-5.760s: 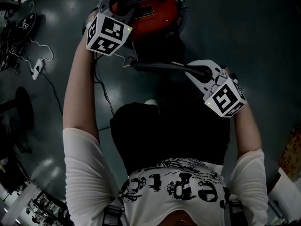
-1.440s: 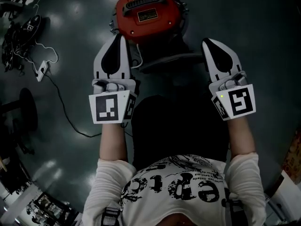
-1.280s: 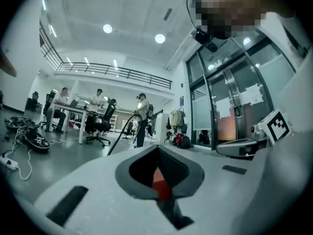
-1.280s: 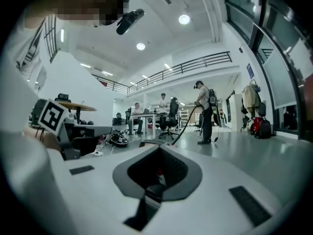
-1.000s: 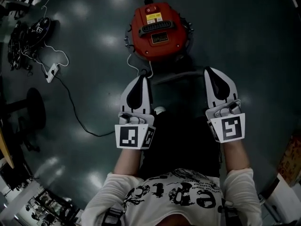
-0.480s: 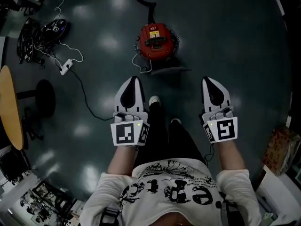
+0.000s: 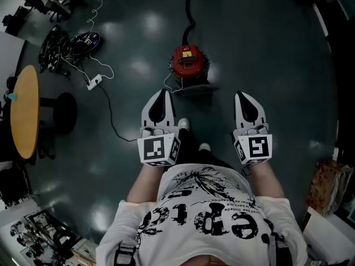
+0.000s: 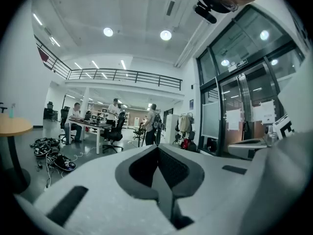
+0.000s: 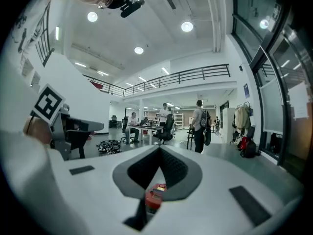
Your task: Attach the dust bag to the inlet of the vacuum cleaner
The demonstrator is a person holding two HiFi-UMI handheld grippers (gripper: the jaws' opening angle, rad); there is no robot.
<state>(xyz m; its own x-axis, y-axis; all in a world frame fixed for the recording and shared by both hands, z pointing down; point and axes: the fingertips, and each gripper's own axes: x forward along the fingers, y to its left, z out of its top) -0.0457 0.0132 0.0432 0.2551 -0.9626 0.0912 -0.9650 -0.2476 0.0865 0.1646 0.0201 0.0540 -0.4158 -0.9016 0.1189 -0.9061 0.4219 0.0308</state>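
Right gripper [image 9: 159, 150] pointing out into big open hall, jaws meeting at tips, pads closing on nothing. Red vacuum cleaner [image 9: 154, 196] showing small through slot behind pads, far below on floor. Left gripper [image 9: 93, 126] hanging at left edge, marker cube [image 9: 48, 104] facing camera. Cable pile [image 9: 108, 146] lying on floor beyond it. Seated person [image 9: 133, 122] working at desk [image 9: 146, 127]; second person [image 9: 164, 112] standing behind; person with backpack [image 9: 199, 126] standing nearer, back turned. Coats [image 9: 242, 117] hanging at right. Balcony railing [image 9: 181, 77] running overhead.
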